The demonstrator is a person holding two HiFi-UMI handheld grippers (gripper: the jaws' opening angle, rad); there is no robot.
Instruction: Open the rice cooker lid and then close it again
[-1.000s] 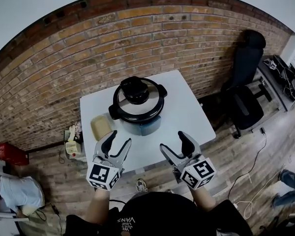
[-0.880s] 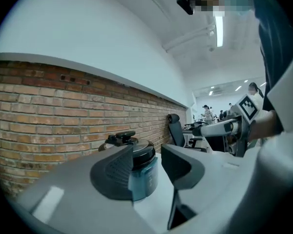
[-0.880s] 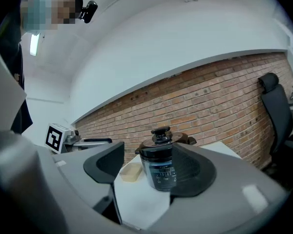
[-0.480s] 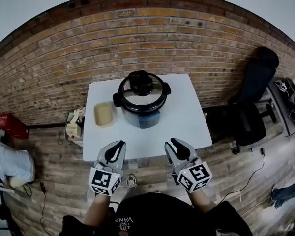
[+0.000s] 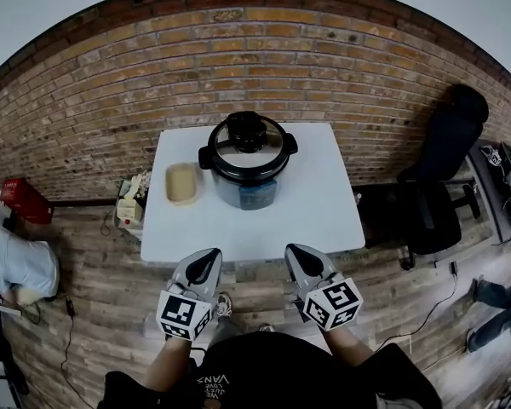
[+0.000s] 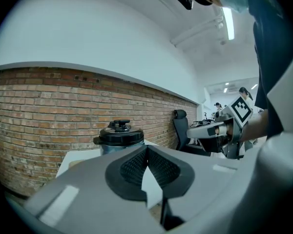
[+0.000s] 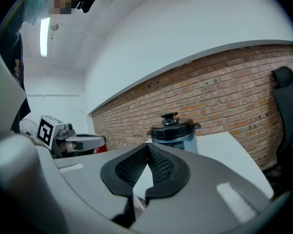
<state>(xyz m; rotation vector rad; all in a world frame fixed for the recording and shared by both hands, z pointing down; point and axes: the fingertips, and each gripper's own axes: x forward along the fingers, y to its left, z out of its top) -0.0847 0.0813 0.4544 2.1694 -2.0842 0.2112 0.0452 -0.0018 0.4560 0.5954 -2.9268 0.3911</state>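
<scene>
The rice cooker (image 5: 247, 174) stands on the white table (image 5: 324, 211) by the brick wall, its black lid (image 5: 247, 143) down with a knob on top. It also shows in the left gripper view (image 6: 118, 136) and the right gripper view (image 7: 175, 128), far ahead of the jaws. My left gripper (image 5: 207, 261) and right gripper (image 5: 300, 254) hang side by side just off the table's near edge, well short of the cooker. The jaws of both have just been closing and now meet, with nothing between them.
A tan flat container (image 5: 183, 182) lies on the table left of the cooker. A black office chair (image 5: 434, 186) stands to the right, a red box (image 5: 21, 201) on the wooden floor at the left, and cables trail across the floor.
Both grippers drew back from over the table to its near edge and sank a little. Their jaws went from wide open to shut. The cooker's lid stayed down.
</scene>
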